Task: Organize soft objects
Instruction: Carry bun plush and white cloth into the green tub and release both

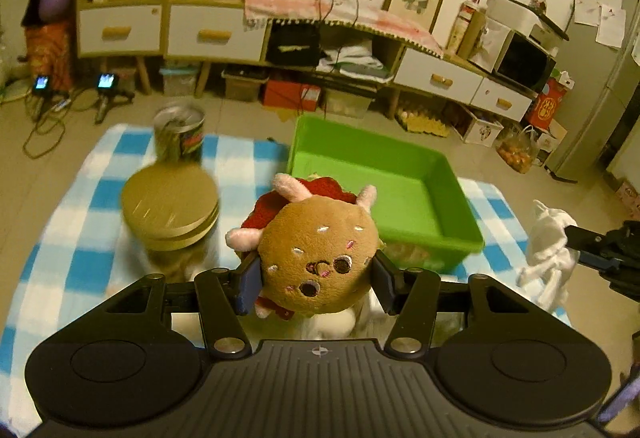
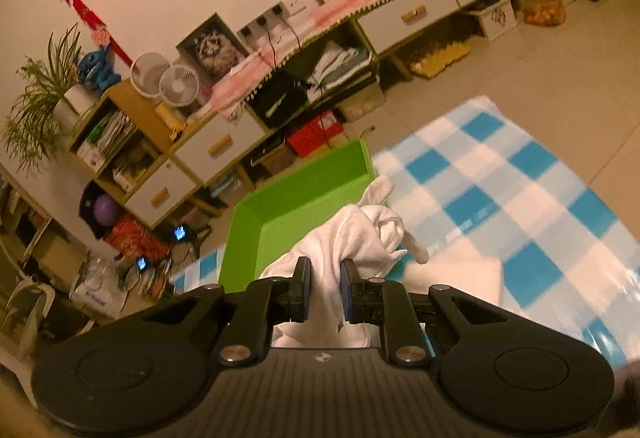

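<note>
The left tool (image 1: 318,280) is clamped on a plush toy (image 1: 318,250), a round brown burger-like figure with an embroidered face, pink limbs and a red layer behind it; the blue pads (image 1: 250,286) press into its sides and it hangs clear of the table (image 1: 80,238), which is covered in a blue-and-white checked cloth. Just beyond the toy sits a green bin (image 1: 400,174) with nothing visible on the bare part of its floor; the toy is in front of its near-left corner, not inside it. To the left of the toy stands a round gold tin (image 1: 170,206) with its lid on, and behind that a can (image 1: 180,134), both blurred. At the right edge of the left wrist view, the right tool (image 1: 568,236) shows as a dark jaw tip gripping a white cloth (image 1: 548,250) that dangles below it. In the right wrist view, the right tool (image 2: 325,288) is pinched shut on that white cloth (image 2: 352,238), which looks like a bunched glove with a finger sticking out to the right; the fabric rises in a wad ahead of the pads (image 2: 306,288) and some trails back beneath them. The bin (image 2: 288,206) lies just ahead and left of the cloth, and the table (image 2: 520,198) stretches away to the right.
</note>
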Tool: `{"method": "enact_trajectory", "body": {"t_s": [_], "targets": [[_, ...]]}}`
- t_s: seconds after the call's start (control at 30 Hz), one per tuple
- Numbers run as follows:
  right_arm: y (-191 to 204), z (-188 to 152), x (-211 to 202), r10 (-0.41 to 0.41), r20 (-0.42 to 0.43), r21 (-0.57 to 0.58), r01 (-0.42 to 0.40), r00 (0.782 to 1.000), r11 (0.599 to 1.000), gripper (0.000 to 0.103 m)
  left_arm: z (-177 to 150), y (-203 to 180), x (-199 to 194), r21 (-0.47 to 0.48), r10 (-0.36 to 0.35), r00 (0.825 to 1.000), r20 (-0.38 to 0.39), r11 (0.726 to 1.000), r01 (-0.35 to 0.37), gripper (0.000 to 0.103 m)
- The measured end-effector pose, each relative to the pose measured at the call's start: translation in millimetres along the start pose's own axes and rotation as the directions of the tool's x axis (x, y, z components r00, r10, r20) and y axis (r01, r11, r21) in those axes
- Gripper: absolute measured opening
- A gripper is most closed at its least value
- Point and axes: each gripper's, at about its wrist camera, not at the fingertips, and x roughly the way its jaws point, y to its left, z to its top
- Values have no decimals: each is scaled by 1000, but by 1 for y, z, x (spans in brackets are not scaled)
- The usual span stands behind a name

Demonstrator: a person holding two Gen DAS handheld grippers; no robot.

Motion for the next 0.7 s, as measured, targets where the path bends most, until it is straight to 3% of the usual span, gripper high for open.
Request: {"method": "enact_trajectory", "body": {"t_s": [0.37, 0.7], "targets": [[4, 22, 75, 56, 71, 78, -61, 996, 995, 0, 31, -36, 72, 79, -20, 998, 67, 997, 15, 56], [-4, 8, 130, -10, 24, 84, 8, 1000, 996, 0, 30, -46, 124, 121, 8, 997, 80, 993, -18, 56]]}}
